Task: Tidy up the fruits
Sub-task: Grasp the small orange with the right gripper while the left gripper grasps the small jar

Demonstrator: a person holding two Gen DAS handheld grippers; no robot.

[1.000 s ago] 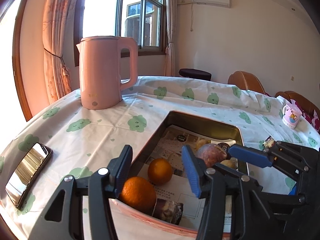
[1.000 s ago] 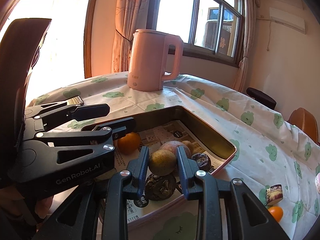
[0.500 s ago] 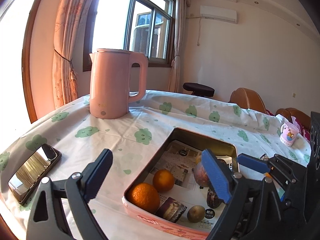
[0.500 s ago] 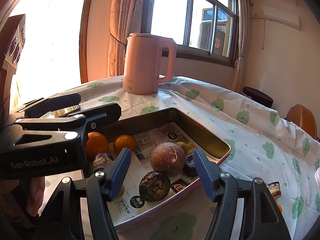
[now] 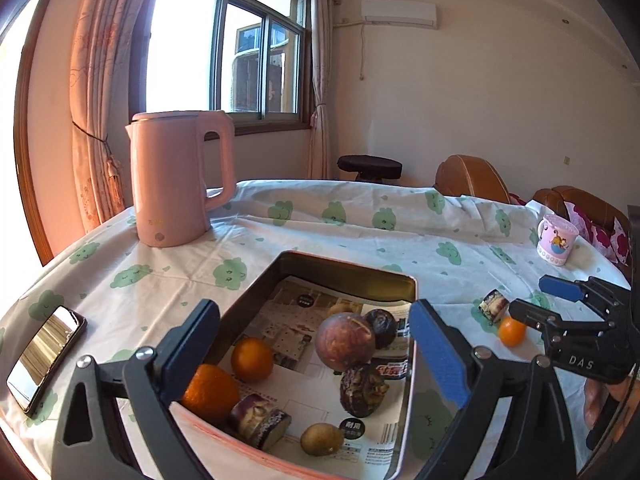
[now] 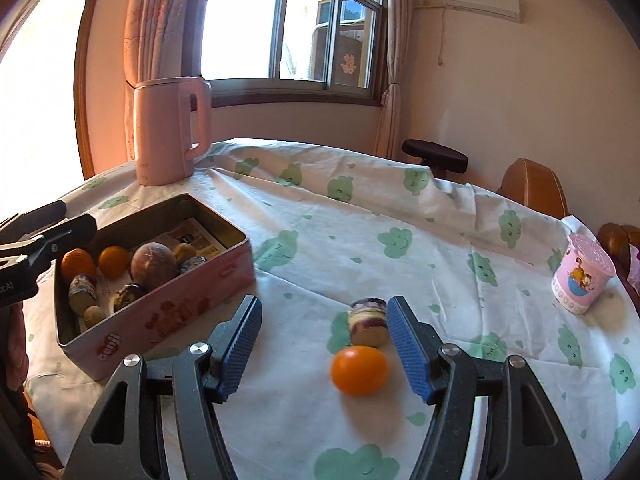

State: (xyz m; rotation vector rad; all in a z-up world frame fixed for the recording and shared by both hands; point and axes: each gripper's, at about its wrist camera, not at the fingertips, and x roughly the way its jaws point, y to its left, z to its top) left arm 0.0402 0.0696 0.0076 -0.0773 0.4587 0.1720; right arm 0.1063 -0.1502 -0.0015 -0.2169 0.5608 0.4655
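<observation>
A pink tin (image 5: 352,272) lined with printed paper holds two oranges (image 5: 252,360), a round purple-brown fruit (image 5: 346,344), wrinkled dark fruits (image 5: 362,392), a small greenish fruit (image 5: 322,438) and a wrapped roll (image 5: 260,420). My left gripper (image 5: 314,312) hangs over the tin's near end; its jaws are opening, with nothing gripped. To the right of the tin (image 6: 160,308), a small orange (image 6: 359,370) and a wrapped snack (image 6: 368,320) lie on the cloth. My right gripper (image 6: 323,308) stands open just before them, touching neither.
A pink kettle (image 5: 180,176) stands behind the tin at the left. A phone (image 5: 44,356) lies near the table's left edge. A pink cartoon cup (image 6: 582,276) sits far right. Brown chairs (image 5: 472,176) and a dark stool (image 5: 370,166) stand beyond the table.
The right gripper let a small greenish fruit go into the tin, opened, and swung right to the orange on the cloth. The left jaws widened and drew back from the tin.
</observation>
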